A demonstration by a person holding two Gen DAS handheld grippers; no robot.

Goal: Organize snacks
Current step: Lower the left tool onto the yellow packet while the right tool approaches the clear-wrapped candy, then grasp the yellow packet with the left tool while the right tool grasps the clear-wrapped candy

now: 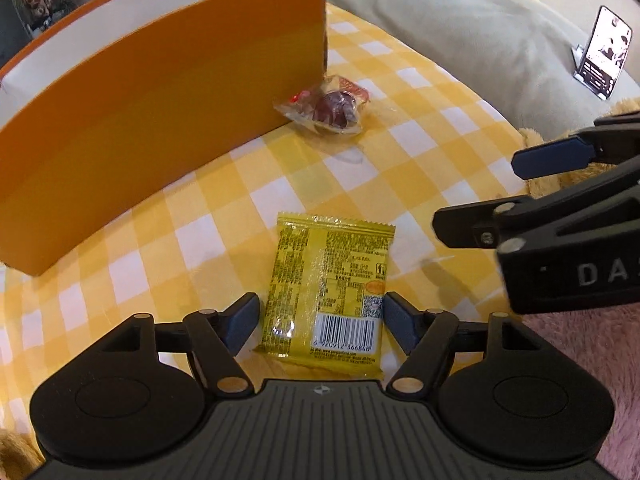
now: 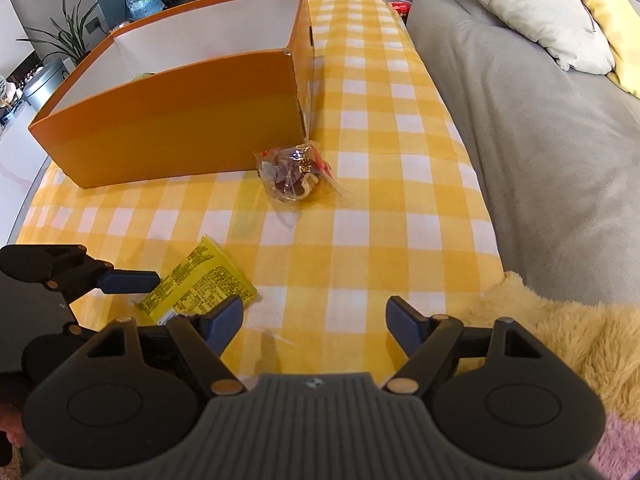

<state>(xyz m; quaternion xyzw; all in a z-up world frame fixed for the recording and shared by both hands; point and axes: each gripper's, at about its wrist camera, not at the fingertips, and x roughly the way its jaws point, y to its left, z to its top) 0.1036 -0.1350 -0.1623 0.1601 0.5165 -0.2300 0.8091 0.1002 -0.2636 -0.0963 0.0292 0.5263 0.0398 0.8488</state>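
A yellow snack packet (image 1: 326, 288) lies flat on the yellow checked cloth (image 1: 400, 184), barcode side up. My left gripper (image 1: 320, 320) is open with one finger on each side of the packet's near end, not closed on it. The packet also shows in the right wrist view (image 2: 200, 284). A clear bag with dark red snacks (image 1: 330, 106) lies at the corner of the orange box (image 1: 160, 120); it shows in the right wrist view (image 2: 296, 174) too. My right gripper (image 2: 314, 322) is open and empty over the cloth, right of the packet.
The orange box (image 2: 180, 136) is open-topped with a white inside; something green shows inside it. A grey sofa (image 2: 540, 140) with pillows runs along the right. A phone on a stand (image 1: 602, 54) sits on the sofa. A yellow furry fabric (image 2: 560, 340) lies at the near right.
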